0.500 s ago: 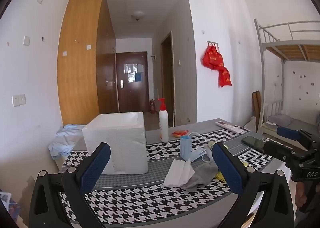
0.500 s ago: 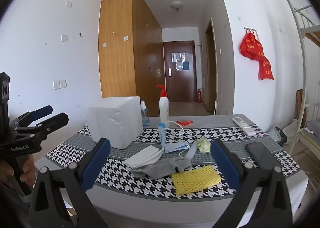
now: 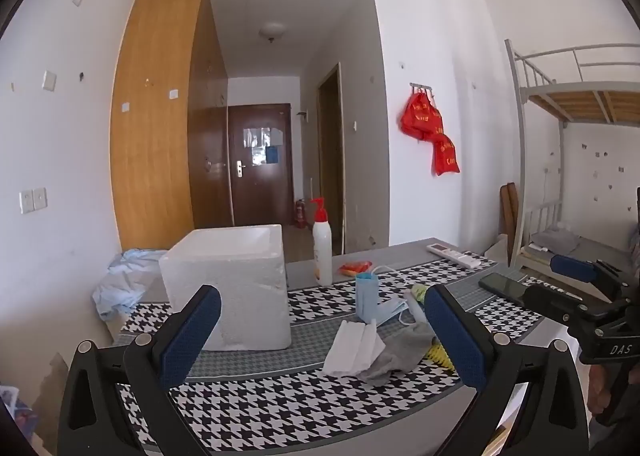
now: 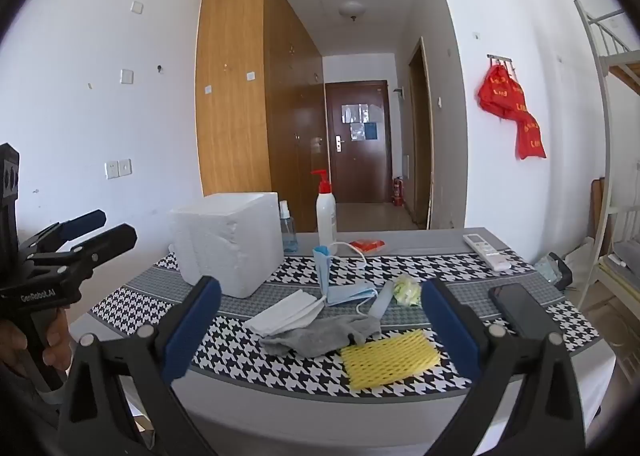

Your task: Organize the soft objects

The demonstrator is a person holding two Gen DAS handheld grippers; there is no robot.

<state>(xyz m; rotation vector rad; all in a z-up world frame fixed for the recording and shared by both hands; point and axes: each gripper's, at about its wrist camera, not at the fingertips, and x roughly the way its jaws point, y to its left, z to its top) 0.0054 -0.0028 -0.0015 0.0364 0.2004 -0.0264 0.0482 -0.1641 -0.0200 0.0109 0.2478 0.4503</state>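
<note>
Both grippers released, nothing between the jaws: left gripper [image 3: 320, 340], right gripper [image 4: 320, 332]. Soft stuff sits frame centre on the table [image 4: 280, 376]: masks [image 4: 286, 314], grey cloth [image 4: 320, 336], yellow foam net [image 4: 388, 358]. Foam box [image 4: 228, 244] left of centre.

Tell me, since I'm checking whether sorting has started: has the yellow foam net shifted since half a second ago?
No. In the right wrist view the yellow foam net lies in the same spot beside the grey cloth, as before.
</note>
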